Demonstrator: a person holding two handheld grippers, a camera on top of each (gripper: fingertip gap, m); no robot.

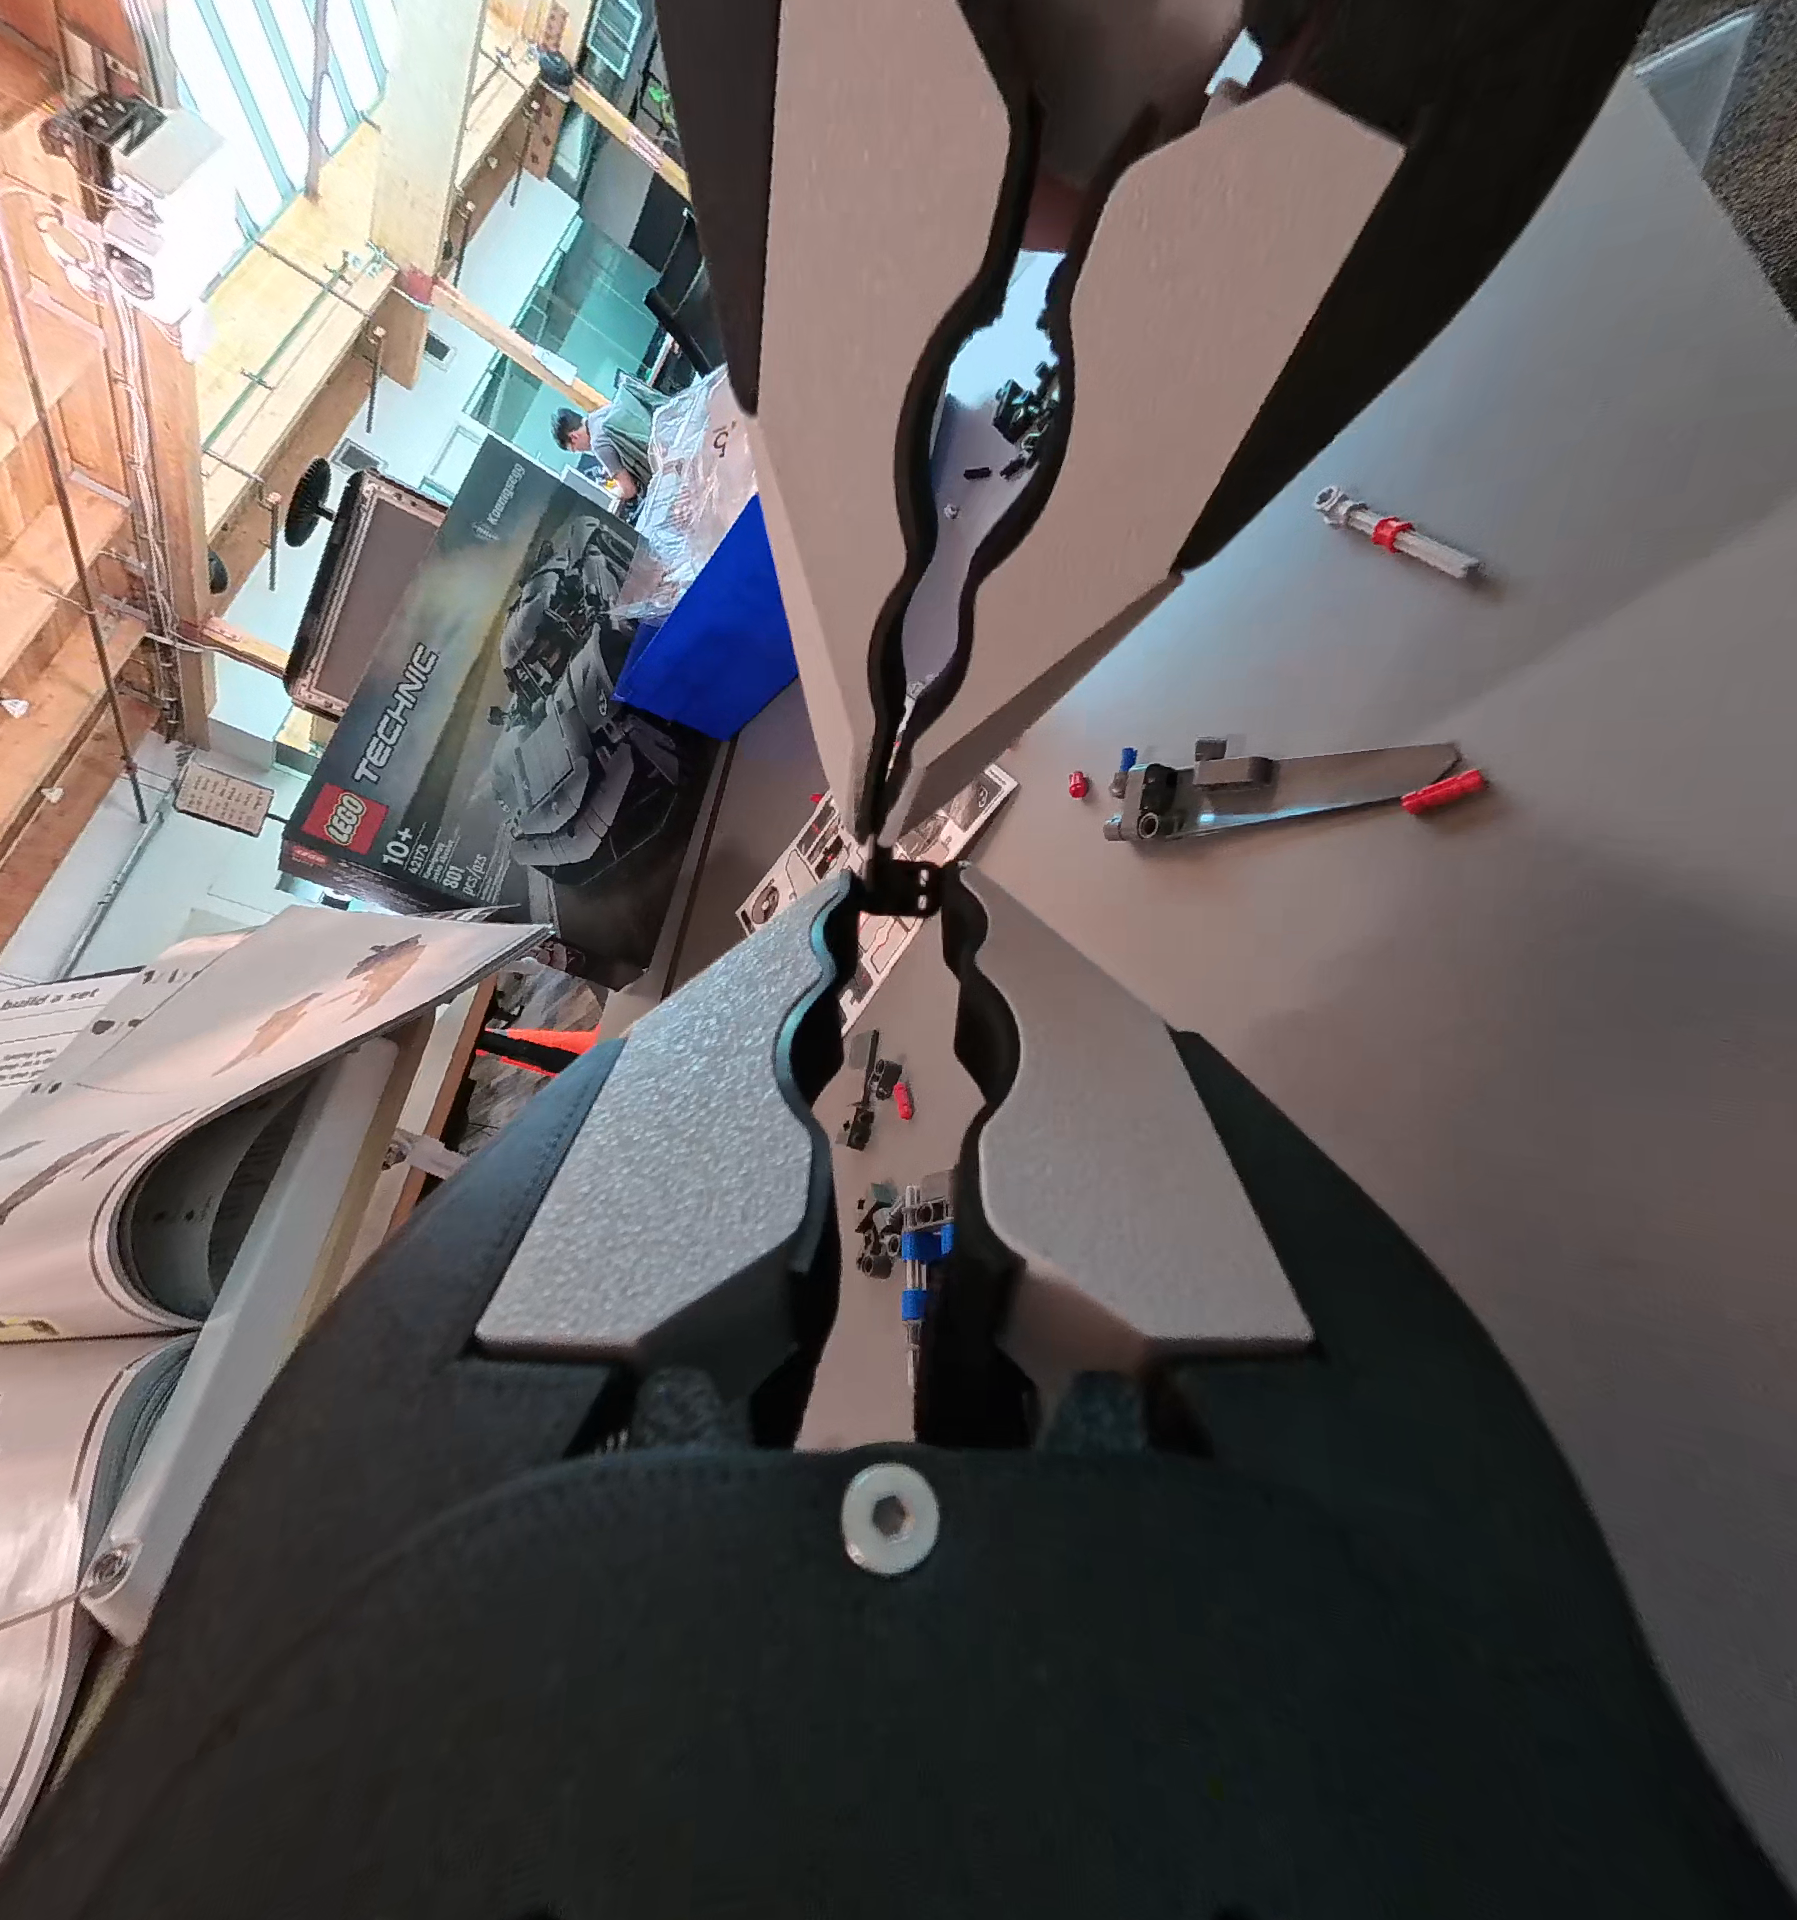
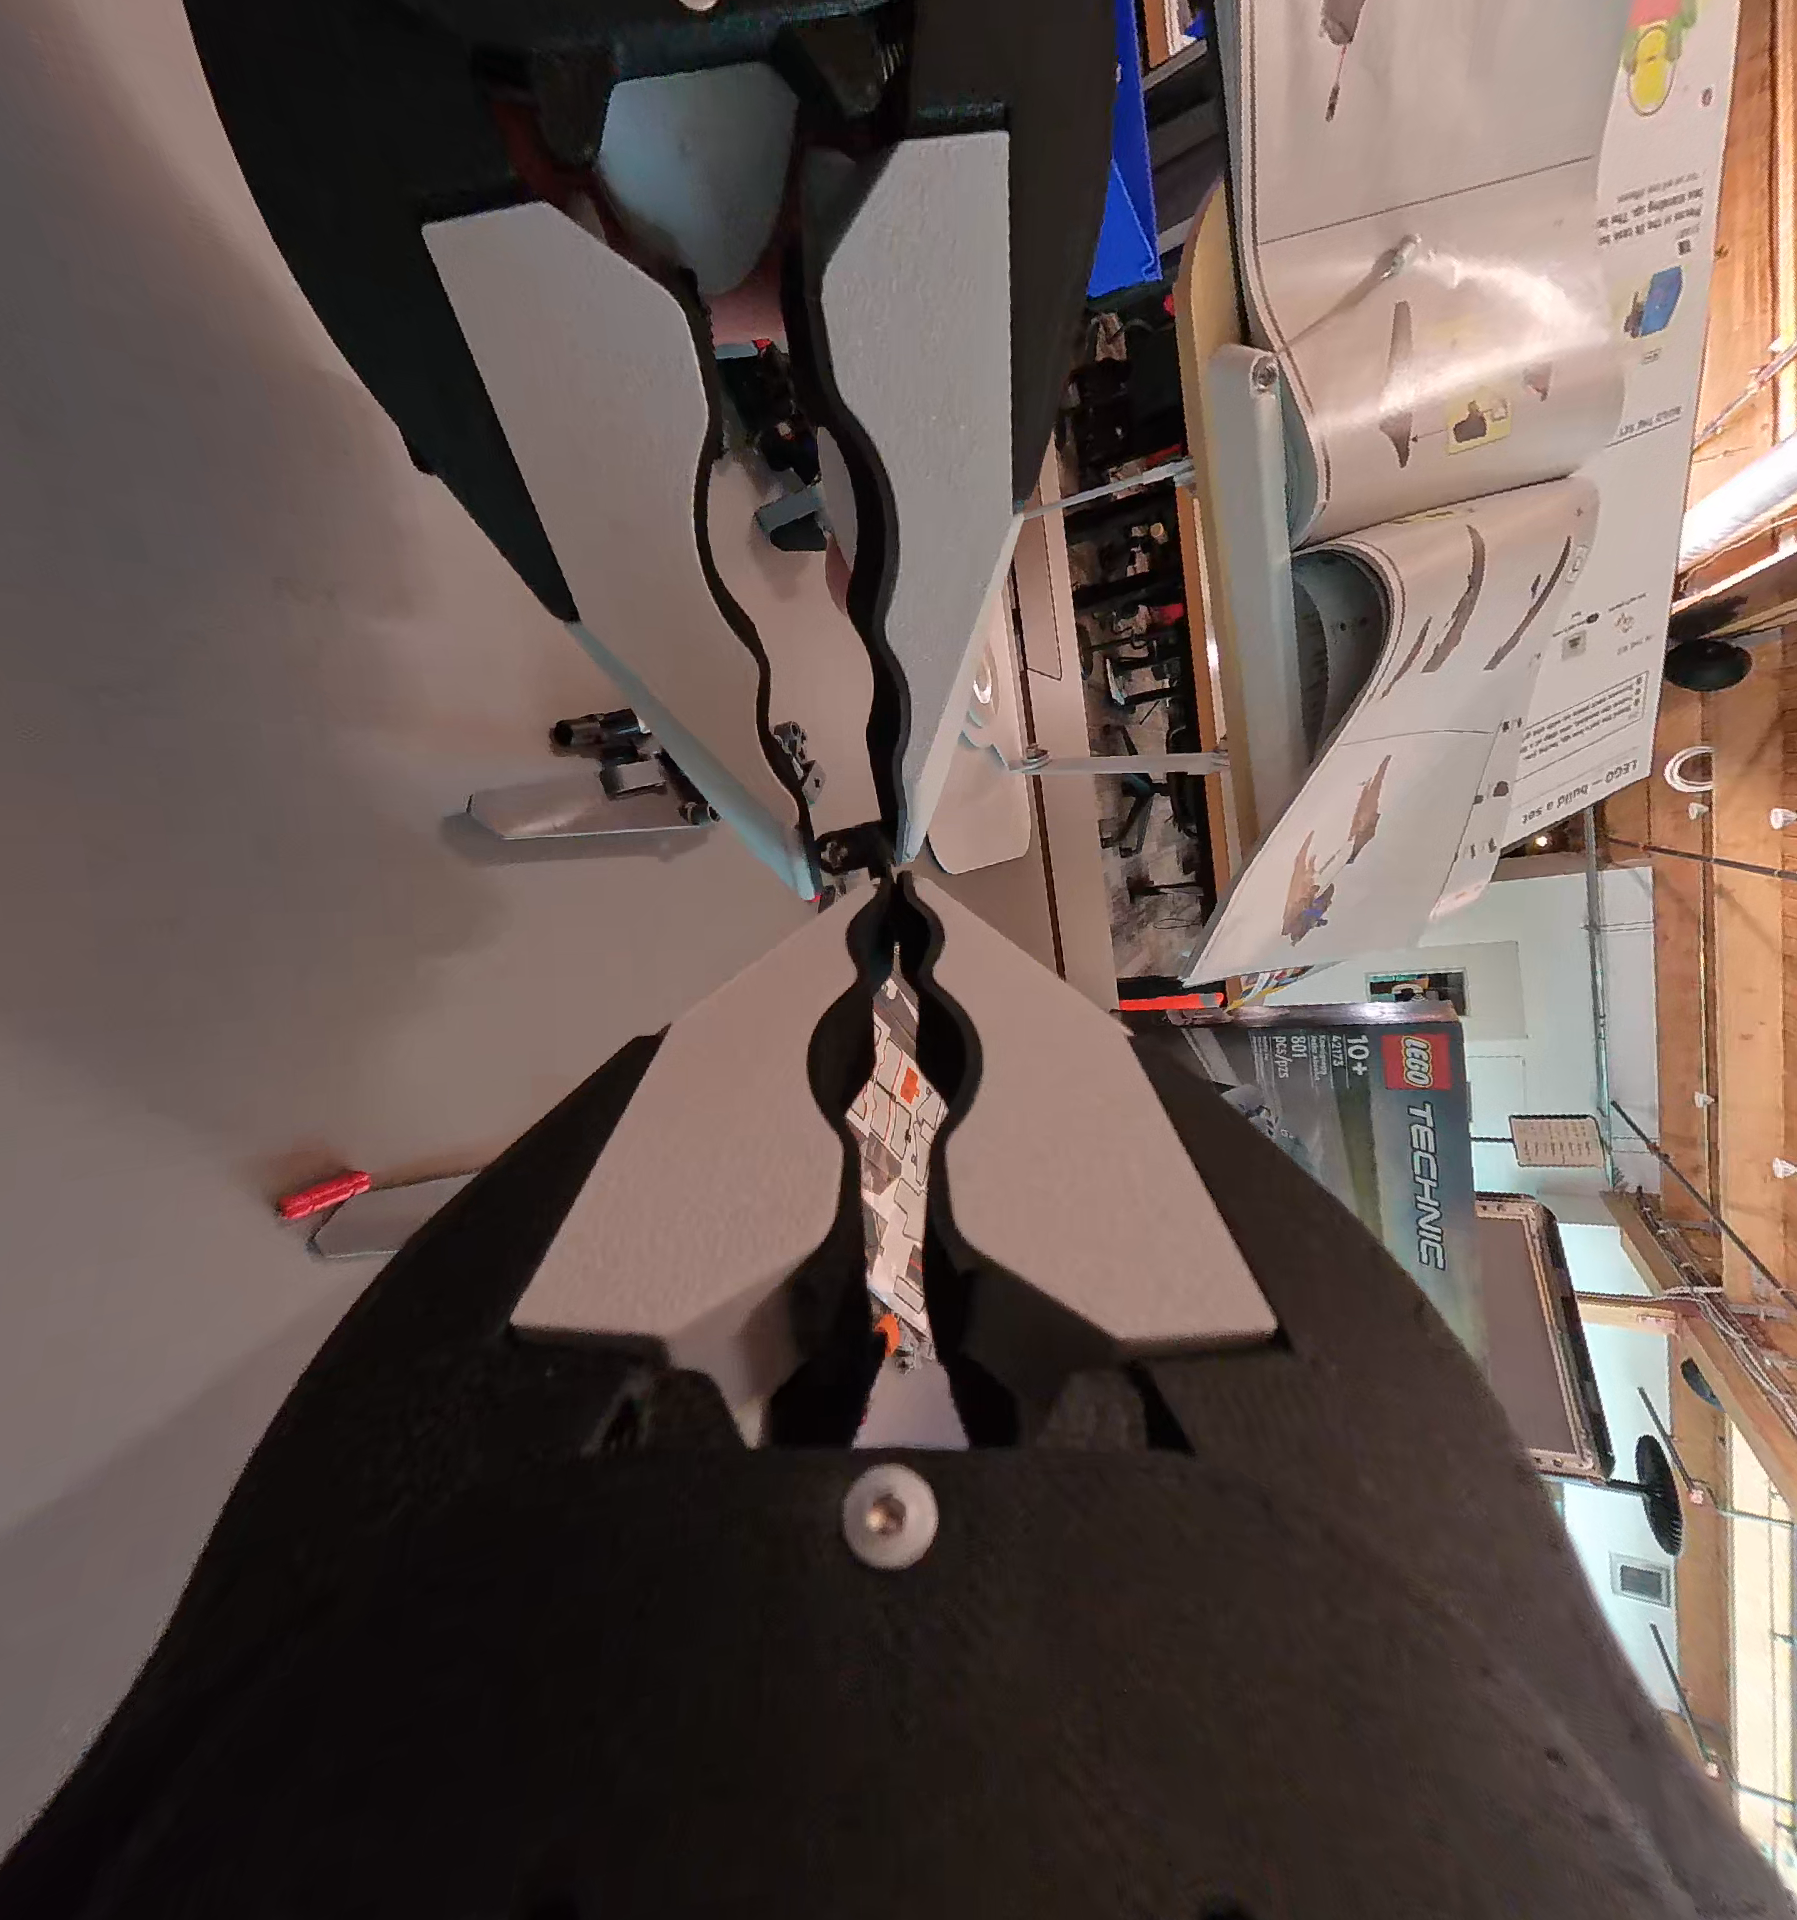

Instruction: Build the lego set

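**Item: small black connector piece** (image 1: 906,885). Held in the air at frame centre in both wrist views, above the grey worktop (image 1: 1496,1039). The task's piece is here, between the two tools.

**Left hand-held gripper** (image 1: 899,888). Enters from the bottom of its view, tips pinching the black connector piece by its two sides. Judged purpose: to steady the piece so that something can be pushed into it.

**Right hand-held gripper** (image 2: 896,899). Enters from the bottom of its view, tips pressed together and touching the connector piece end-on. Whether a thin pin sits between them cannot be told. Tip-to-tip alignment suggests a mating step in progress.

**Grey panel sub-assembly** (image 1: 1289,790). Lies flat at centre right of the left view, a red pin (image 1: 1439,795) touching its far end. Probably parked there awaiting the next part.

**Axle with red bush** (image 1: 1393,535). Upper right, alone, well apart from the rest.

**Loose small parts** (image 1: 878,1091) and a **blue-and-grey sub-assembly** (image 1: 925,1236). Seen between the left fingers, lower centre.

**Printed sheet** (image 2: 894,1143). Flat on the worktop under the tips.

**Instruction booklet** (image 1: 146,1091), **set box** (image 1: 478,748). Left side, propped beyond the worktop edge.

**Room.** Open worktop at lower right of the left view; the worktop edge runs close at left, so a dropped part could go over it.
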